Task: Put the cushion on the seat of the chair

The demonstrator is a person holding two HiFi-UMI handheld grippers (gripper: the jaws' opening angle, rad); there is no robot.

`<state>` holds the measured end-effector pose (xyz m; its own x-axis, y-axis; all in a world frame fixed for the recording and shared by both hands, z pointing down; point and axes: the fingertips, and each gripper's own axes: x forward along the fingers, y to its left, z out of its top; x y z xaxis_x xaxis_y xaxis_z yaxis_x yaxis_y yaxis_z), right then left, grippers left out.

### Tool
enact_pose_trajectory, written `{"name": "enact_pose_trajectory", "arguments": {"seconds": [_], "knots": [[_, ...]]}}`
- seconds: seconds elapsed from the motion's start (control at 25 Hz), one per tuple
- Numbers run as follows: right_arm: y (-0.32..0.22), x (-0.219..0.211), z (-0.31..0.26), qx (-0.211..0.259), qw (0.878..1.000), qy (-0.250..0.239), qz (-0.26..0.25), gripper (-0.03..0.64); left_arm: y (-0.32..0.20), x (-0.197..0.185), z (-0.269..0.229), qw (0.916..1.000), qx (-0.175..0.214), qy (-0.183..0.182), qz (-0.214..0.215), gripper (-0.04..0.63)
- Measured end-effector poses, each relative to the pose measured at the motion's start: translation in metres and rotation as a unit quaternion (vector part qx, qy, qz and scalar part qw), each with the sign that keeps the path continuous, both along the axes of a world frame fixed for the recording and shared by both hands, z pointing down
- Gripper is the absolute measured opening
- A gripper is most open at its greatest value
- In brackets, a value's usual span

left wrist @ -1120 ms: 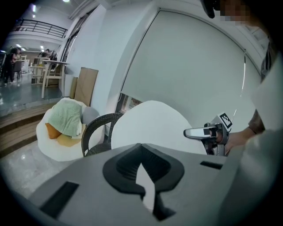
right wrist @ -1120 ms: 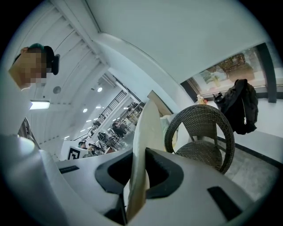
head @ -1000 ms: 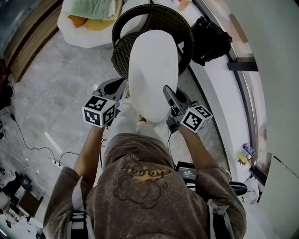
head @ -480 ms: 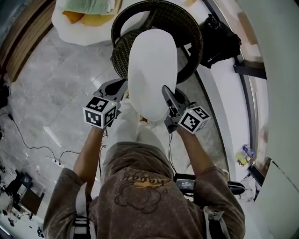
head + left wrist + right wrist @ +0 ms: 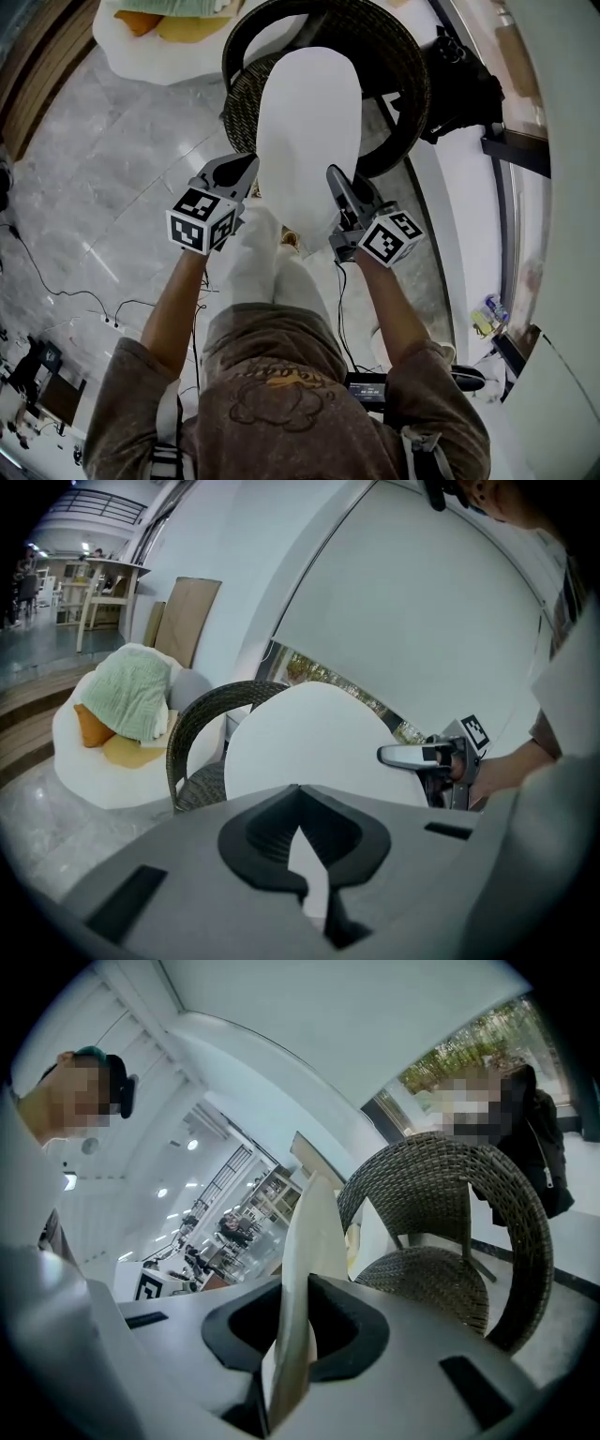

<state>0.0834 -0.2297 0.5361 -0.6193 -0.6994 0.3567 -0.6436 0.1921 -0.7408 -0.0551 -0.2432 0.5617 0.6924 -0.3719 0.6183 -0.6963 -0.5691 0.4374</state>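
Observation:
A white oval cushion hangs tilted over the dark wicker chair, its far end above the seat. My left gripper is shut on the cushion's left edge and my right gripper on its right edge. In the left gripper view the jaws pinch a white sliver of the cushion, with the right gripper across from it. From the right gripper I see the cushion edge-on, with the chair's seat and curved back beyond it.
A white pouf with a green throw and orange pillows stands beyond the chair on the left. A person in black is behind the chair on the right. Cables trail over the grey stone floor at the left.
Both grippers have carried the cushion downward and forward, closer over the chair seat. Both grips on its edges look unchanged.

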Motion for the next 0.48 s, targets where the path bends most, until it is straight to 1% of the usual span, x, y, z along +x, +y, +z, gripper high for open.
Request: {"name": "enact_pose_trajectory", "arguments": {"seconds": [0.24,0.48], "knots": [[-0.017,-0.004,0.036,-0.012,1.0,-0.006,0.009,0.071,-0.016,-0.002,0.033,0.9999,-0.011,0.002,0.002,0.005],[-0.036,-0.006,0.073,-0.021,0.999,-0.022,0.02,0.071,-0.028,-0.004,0.066,0.9997,-0.025,-0.004,0.006,0.005]]}}
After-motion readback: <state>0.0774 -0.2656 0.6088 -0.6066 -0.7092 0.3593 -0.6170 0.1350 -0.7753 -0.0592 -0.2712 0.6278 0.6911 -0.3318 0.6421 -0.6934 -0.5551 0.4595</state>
